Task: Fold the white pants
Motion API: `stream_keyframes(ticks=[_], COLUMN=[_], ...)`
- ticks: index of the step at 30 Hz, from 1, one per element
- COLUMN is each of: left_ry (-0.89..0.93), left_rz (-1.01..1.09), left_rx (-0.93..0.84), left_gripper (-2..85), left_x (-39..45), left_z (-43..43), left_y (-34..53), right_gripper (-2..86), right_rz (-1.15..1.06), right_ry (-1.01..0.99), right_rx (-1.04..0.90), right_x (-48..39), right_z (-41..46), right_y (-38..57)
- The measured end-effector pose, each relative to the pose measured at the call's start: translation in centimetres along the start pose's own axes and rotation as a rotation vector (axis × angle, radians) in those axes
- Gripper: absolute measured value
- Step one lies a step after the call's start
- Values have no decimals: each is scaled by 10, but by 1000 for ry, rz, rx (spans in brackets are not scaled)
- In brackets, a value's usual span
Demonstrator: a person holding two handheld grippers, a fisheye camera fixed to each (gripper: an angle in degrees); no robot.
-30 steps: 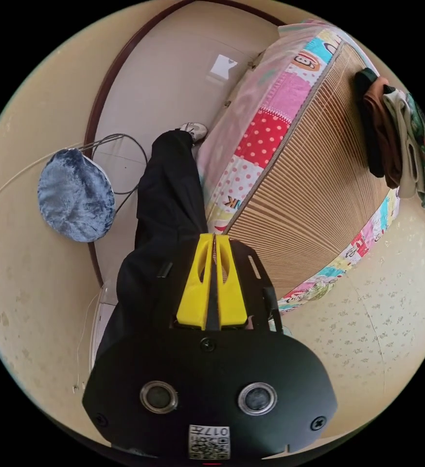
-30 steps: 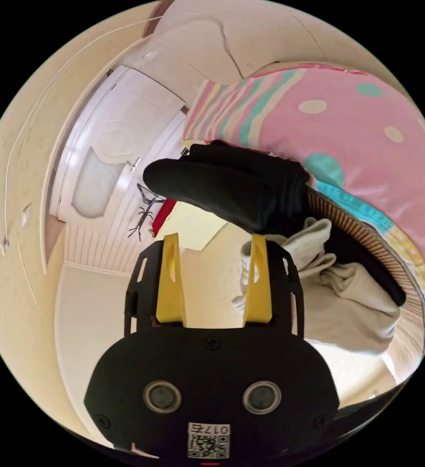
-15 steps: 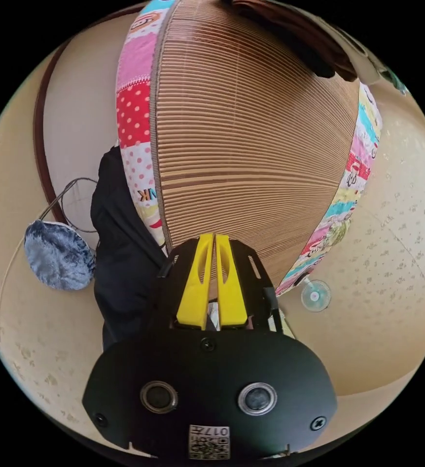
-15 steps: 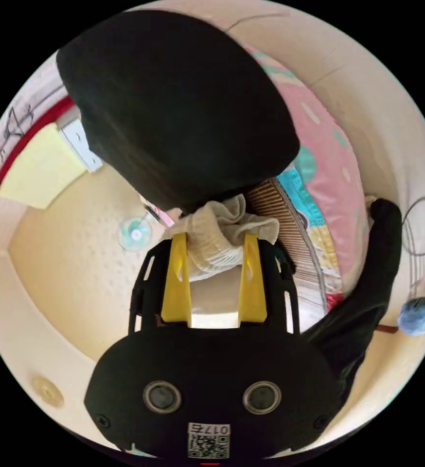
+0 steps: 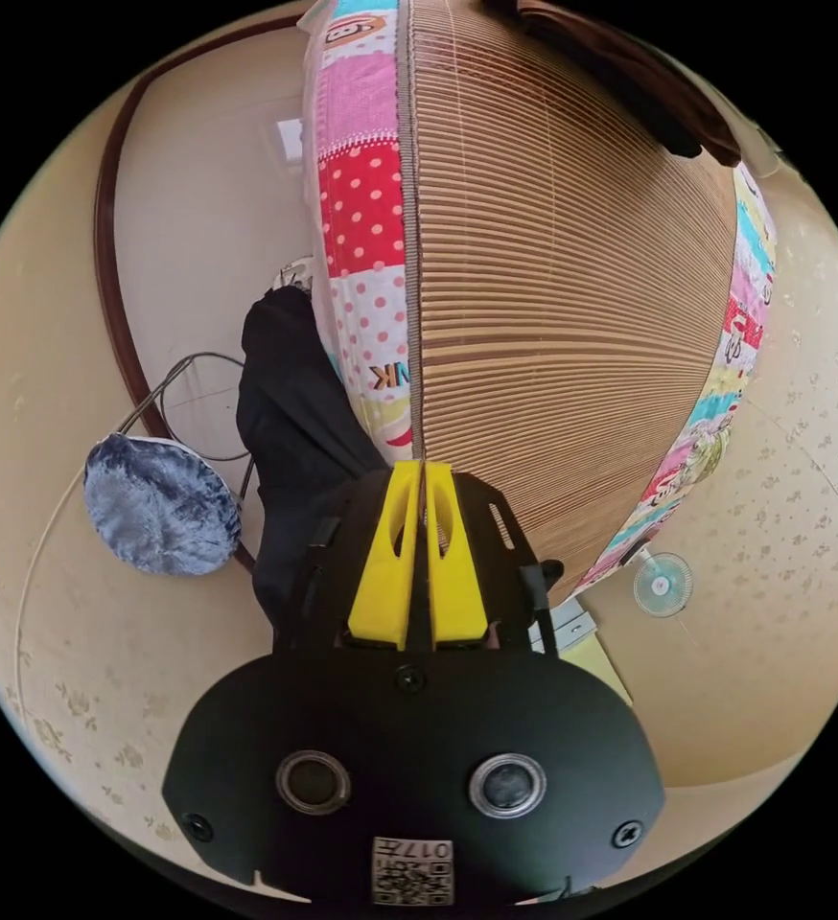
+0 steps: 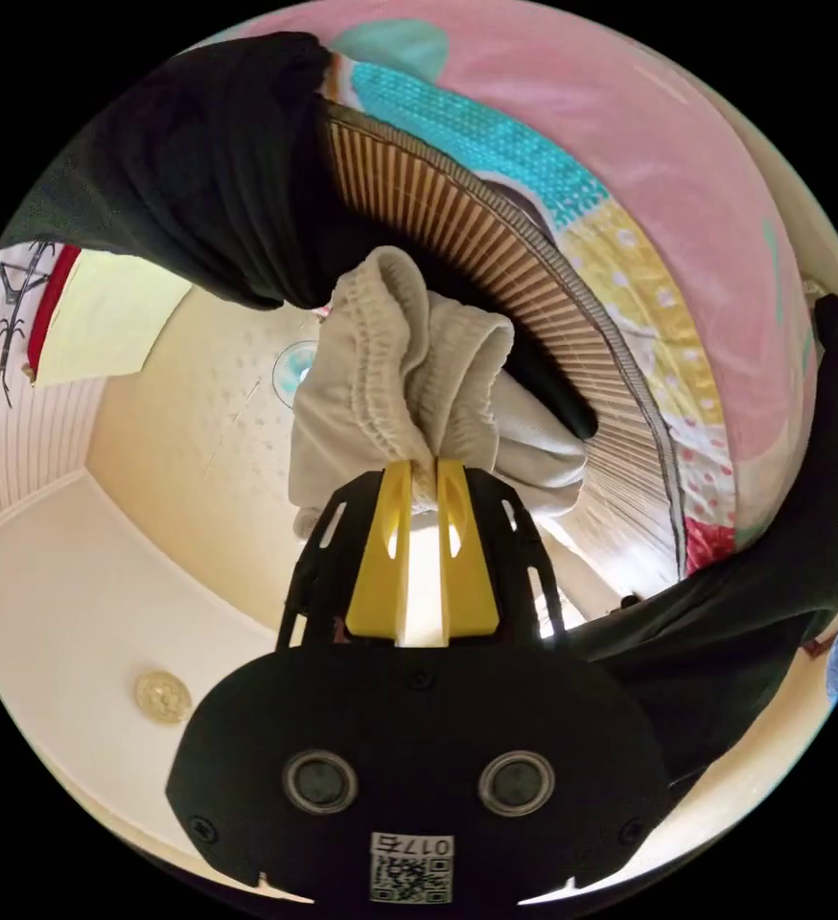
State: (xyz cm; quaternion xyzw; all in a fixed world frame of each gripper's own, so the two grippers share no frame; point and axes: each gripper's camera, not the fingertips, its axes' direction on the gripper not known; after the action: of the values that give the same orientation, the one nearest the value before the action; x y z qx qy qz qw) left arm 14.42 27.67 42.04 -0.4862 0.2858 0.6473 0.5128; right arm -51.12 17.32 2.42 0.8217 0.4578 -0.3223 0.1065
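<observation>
In the right gripper view, the white pants (image 6: 409,383) hang bunched, elastic waistband showing, over the edge of a bed's woven mat (image 6: 496,249). My right gripper (image 6: 424,470) is shut on a fold of the waistband cloth, both yellow jaws pressed on it. In the left gripper view, my left gripper (image 5: 423,470) is shut with nothing between its jaws, held over the near edge of the woven mat (image 5: 572,287).
A patchwork quilt (image 5: 361,211) edges the bed. A person's dark-clothed leg (image 5: 294,422) stands beside it, near a blue fuzzy cushion (image 5: 160,503). Dark garments (image 5: 649,86) lie at the mat's far end. A dark sleeve (image 6: 189,163) reaches over the mat. A small fan (image 5: 662,585) stands by the wall.
My right gripper went from open beside the white pants to shut on their waistband. The left gripper stayed shut while its view swung across the mat.
</observation>
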Motion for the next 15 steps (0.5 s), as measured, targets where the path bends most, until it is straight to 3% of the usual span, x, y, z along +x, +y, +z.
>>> stream_keyframes(ticks=[3, 5, 7, 9, 13, 15], left_ry=[18, 24, -1, -34, -139, -156], left_rz=[0, 51, 117, 221, 465, 593], left_rx=[-8, -26, -31, -32, -143, -157], left_gripper=[-6, -6, -7, -8, -9, -8], left_x=[-12, -17, -18, -16, -1, 13], left_z=[10, 21, 28, 35, 60, 65], left_y=[11, 22, 32, 41, 61, 75], right_gripper=[122, 142, 117, 69, 46, 37], right_rz=[-67, -118, -163, -272, -453, -653], right_ry=[95, 27, 10, 117, -73, -159], right_rx=[12, 5, -19, -77, -159, -278], right_x=[-4, -4, -3, -5, 2, -11], right_z=[-1, 4, 13, 33, 58, 85], right_y=[11, 17, 24, 43, 82, 121])
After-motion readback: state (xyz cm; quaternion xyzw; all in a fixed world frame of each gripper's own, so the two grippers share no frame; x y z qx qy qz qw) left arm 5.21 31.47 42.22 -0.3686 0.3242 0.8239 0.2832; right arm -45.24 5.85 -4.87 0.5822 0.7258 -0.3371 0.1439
